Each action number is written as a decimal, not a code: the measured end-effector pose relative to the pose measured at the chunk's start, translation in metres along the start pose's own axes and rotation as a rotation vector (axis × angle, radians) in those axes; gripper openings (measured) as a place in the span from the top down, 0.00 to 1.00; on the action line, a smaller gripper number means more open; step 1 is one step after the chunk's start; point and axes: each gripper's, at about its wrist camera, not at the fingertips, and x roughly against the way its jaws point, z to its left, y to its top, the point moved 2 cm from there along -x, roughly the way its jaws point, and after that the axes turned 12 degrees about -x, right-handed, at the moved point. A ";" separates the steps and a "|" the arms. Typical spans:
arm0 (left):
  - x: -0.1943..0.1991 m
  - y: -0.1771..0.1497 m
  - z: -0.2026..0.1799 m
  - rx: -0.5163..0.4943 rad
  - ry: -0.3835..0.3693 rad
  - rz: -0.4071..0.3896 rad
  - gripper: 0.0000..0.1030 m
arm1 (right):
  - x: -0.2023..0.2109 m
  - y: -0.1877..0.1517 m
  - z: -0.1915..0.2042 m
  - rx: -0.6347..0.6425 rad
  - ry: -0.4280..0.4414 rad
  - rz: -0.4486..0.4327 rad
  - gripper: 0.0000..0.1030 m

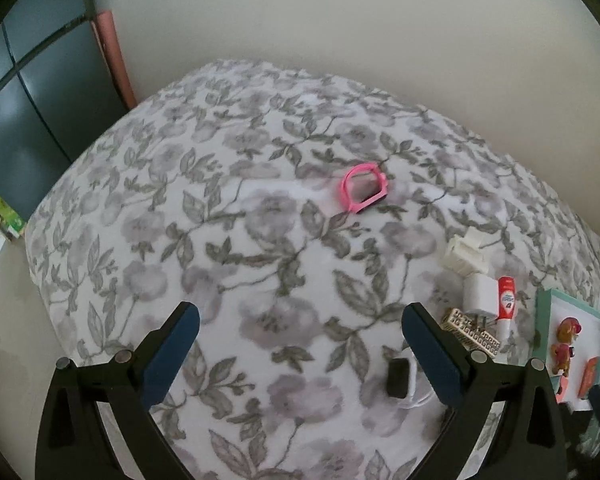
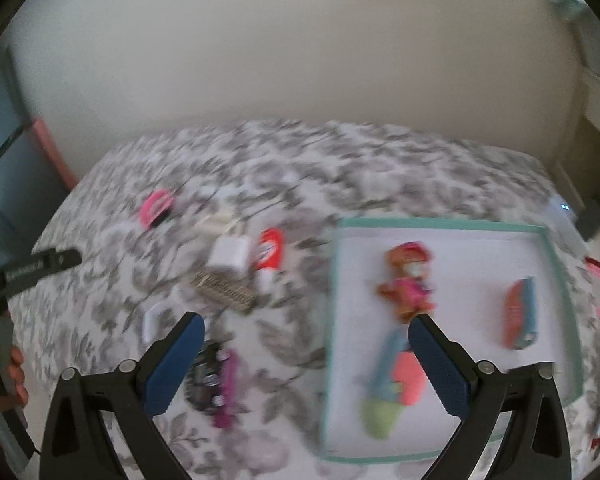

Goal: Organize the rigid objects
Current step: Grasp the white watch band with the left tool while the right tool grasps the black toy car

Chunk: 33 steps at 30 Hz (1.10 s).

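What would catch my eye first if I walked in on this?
Probably the floral bedspread filling both views, with a pink ring-shaped thing lying alone near its middle. To the right sits a teal-rimmed tray holding a small toy figure and other colourful toys, with a clutter of small items, among them a red-and-white tube, beside it on the bedspread.

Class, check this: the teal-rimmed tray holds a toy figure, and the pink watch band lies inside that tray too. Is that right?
Not quite. The toy figure is in the tray, but the pink watch band lies on the floral bedspread, apart from the tray; the left wrist view shows it.
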 end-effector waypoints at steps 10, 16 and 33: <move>-0.044 -0.017 -0.022 -0.043 -0.094 0.158 0.02 | -0.053 -0.044 0.057 0.169 -0.029 0.138 0.00; -0.063 -0.022 -0.042 -0.064 -0.169 0.212 0.03 | -0.073 -0.060 0.068 0.226 -0.058 0.183 0.07; -0.083 -0.033 -0.092 -0.221 -0.210 0.263 0.59 | -0.081 -0.067 0.068 0.224 -0.058 0.237 0.66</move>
